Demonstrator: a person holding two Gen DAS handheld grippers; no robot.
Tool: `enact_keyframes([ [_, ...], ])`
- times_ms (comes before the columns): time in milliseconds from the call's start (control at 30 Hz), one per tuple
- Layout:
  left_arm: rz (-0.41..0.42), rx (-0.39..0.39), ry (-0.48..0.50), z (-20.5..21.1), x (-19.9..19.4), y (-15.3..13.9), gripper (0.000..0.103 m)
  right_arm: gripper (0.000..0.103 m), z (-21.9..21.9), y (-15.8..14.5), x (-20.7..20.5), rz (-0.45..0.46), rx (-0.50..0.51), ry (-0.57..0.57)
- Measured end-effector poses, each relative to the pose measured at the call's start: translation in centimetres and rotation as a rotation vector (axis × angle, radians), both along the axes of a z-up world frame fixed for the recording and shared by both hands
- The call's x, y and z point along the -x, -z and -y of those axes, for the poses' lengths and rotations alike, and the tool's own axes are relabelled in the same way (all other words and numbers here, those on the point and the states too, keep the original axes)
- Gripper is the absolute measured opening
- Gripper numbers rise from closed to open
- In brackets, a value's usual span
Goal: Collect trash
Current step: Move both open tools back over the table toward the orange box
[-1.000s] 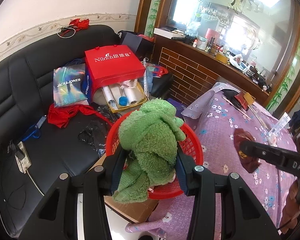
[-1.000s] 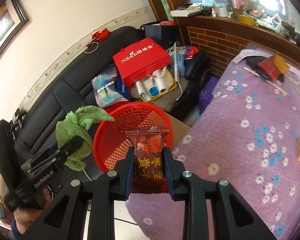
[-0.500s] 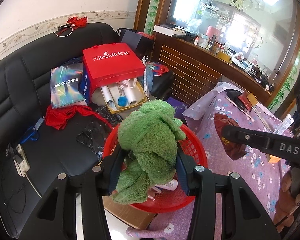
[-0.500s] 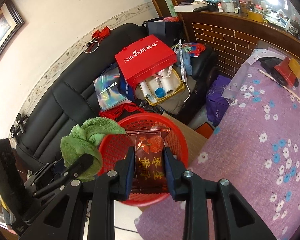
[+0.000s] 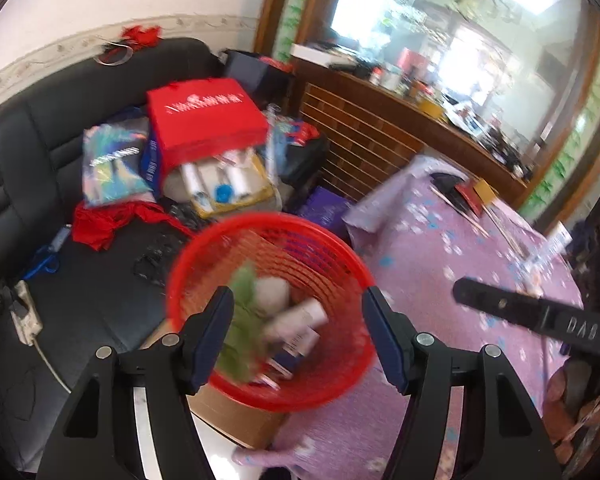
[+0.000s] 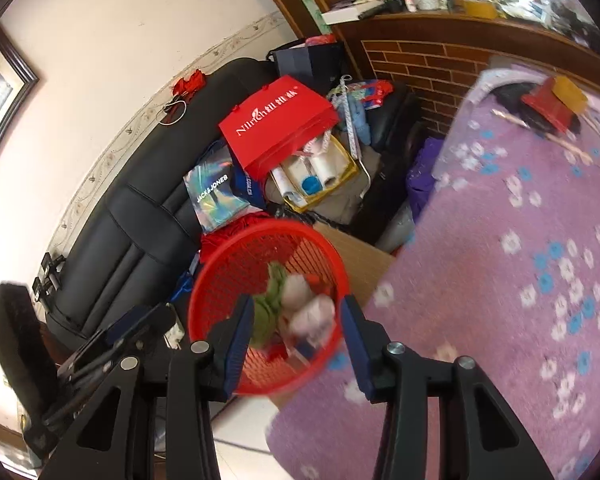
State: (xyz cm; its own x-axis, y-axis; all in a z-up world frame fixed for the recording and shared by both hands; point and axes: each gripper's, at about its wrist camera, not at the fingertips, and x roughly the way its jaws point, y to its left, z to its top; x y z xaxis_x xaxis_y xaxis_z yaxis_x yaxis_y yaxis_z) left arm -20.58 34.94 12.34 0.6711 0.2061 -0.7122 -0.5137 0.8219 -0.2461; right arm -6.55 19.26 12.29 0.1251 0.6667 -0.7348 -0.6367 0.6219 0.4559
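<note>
A red mesh basket (image 5: 204,256) stands on a cardboard box beside the table; it also shows in the right wrist view (image 6: 228,256). Inside it lie a green cloth (image 5: 242,320), white wrappers (image 5: 300,316) and other trash, blurred. The green cloth (image 6: 270,300) shows in the right view too. My left gripper (image 5: 298,338) is open and empty above the basket's near side. My right gripper (image 6: 298,336) is open and empty over the basket; one of its fingers (image 5: 500,306) reaches in from the right in the left view.
A purple flowered tablecloth (image 6: 520,280) covers the table on the right. A black sofa (image 5: 40,200) holds a red shopping bag (image 5: 204,124), a shiny bag (image 5: 108,164), red cloth and a power strip. The brick counter (image 6: 420,64) stands behind.
Both grippers opened. The green cloth dropped from the left gripper into the basket, and the dark red packet left the right gripper; it is not clearly seen now.
</note>
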Motion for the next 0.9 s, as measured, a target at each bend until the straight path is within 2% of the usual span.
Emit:
enact_keyframes([
  [233, -0.045, -0.013, 0.172, 6.6, -3.4, 1.0, 0.065, 0.049, 6.8, 2.4, 0.4, -0.046, 0.044, 0.084],
  [567, -0.071, -0.039, 0.414, 16.2, -8.1, 1.3, 0.065, 0.049, 19.9, 3.1, -1.1, -0.075, 0.057, 0.333],
  [900, -0.084, -0.053, 0.757, 27.0, -16.3, 1.3, 0.078, 0.052, 34.7, 2.8, -1.3, -0.096, 0.07, 0.614],
])
